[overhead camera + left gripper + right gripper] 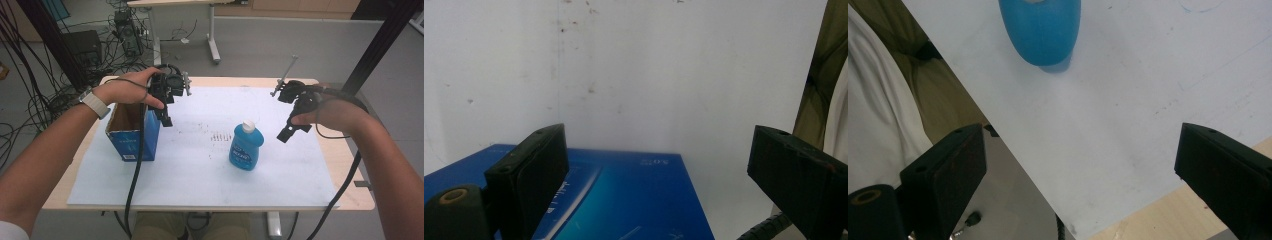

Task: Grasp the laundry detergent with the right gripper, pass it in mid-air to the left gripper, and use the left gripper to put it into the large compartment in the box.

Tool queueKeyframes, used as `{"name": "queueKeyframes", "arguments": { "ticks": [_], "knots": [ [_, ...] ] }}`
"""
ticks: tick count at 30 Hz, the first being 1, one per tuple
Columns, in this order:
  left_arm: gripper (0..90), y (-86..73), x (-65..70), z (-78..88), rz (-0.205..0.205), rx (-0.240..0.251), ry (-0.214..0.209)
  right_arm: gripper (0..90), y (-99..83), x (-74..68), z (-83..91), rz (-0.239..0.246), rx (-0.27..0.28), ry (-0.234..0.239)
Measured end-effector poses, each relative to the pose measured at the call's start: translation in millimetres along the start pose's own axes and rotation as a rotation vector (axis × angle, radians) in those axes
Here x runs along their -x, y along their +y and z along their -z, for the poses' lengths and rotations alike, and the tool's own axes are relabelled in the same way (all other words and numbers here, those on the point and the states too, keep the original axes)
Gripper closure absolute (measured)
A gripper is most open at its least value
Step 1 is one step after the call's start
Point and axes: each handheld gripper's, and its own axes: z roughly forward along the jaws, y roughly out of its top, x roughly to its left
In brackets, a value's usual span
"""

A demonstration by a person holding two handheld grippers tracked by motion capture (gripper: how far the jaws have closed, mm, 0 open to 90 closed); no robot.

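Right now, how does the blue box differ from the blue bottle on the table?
The blue box is a squared carton with an open top; the blue bottle is rounded and closed by a white cap. The blue box stands at the left of the white sheet, just below the left gripper, whereas the blue bottle stands near the middle, apart from the right gripper. Both are blue, upright, and held by neither open gripper.

A light wooden table (350,165) carries a white sheet (200,170) that covers most of its top, leaving bare wood along the right edge. On the sheet stand an open blue box (131,135) near the left edge and a blue bottle (246,146) around the middle. Faint marks, possibly stains, speckle the sheet's centre.
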Motion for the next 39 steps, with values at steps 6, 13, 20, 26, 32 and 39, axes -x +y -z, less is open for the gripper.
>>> {"name": "queueKeyframes", "arguments": {
  "ticks": [6, 13, 20, 26, 32, 39],
  "knots": [
    [9.8, 0.1, -0.3, -0.4, 0.000, 0.000, -0.001, 6.4, -0.6, -2.0, -3.2, -0.021, 0.007, 0.002],
    [9.9, 1.1, 0.0, -1.7, -0.004, 0.002, 0.001, 5.6, 0.9, -5.2, -8.0, -0.033, 0.014, 0.005],
    [9.9, 0.9, -0.9, -2.3, -0.005, 0.000, -0.004, 5.5, 1.0, -7.7, -11.5, -0.062, 0.031, 0.011],
    [9.9, 0.4, -1.4, -3.0, -0.003, 0.007, -0.003, 5.4, 3.6, -13.1, -15.3, -0.050, 0.044, 0.017],
    [9.9, 0.2, -1.6, -3.3, -0.004, 0.009, -0.003, 5.2, 6.8, -16.6, -20.1, -0.045, 0.057, 0.010],
    [9.9, 0.3, -2.0, -4.3, -0.004, 0.010, -0.004, 5.1, 8.7, -18.8, -25.5, -0.047, 0.073, 0.008]
  ]
}}
